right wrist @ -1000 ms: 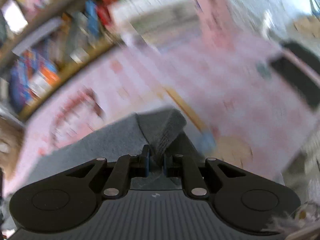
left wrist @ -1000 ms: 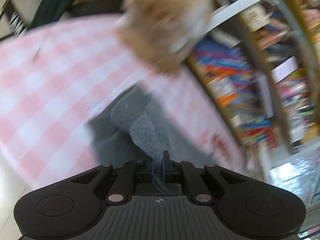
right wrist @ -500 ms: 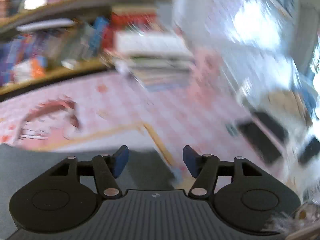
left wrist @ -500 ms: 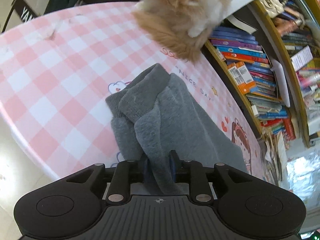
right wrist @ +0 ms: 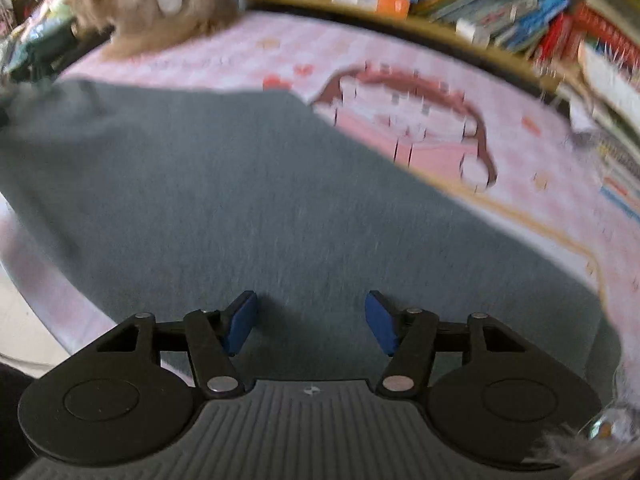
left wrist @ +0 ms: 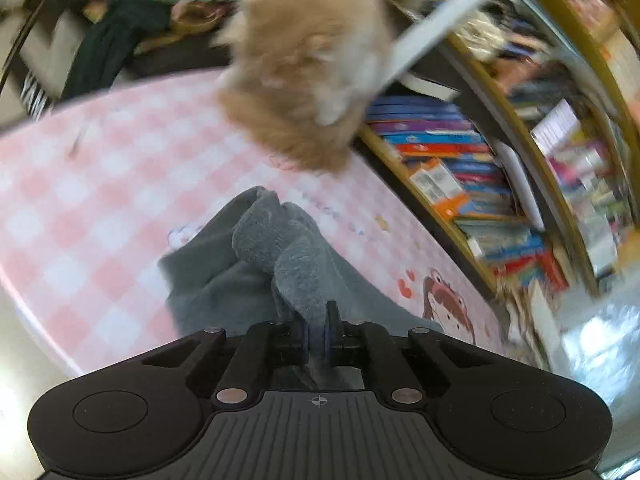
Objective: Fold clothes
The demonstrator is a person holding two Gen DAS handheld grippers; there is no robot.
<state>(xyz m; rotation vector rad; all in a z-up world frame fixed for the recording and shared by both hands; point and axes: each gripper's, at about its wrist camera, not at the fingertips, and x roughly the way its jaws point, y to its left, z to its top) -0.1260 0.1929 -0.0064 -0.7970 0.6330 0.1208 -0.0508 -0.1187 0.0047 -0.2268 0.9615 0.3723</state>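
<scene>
A grey fleece garment lies on a pink checked table. My left gripper is shut on a bunched fold of the garment and holds it raised. In the right wrist view the garment lies spread flat across the table. My right gripper is open and empty, hovering just above the flat cloth, with its blue pads wide apart.
A fluffy tan cat sits at the table's far edge; it also shows in the right wrist view. Bookshelves full of books run along the right side. Dark clothes lie on furniture behind the table.
My right gripper let go of the garment a second ago and has swung over the flat cloth. My left gripper keeps its hold on the fold and has shifted slightly.
</scene>
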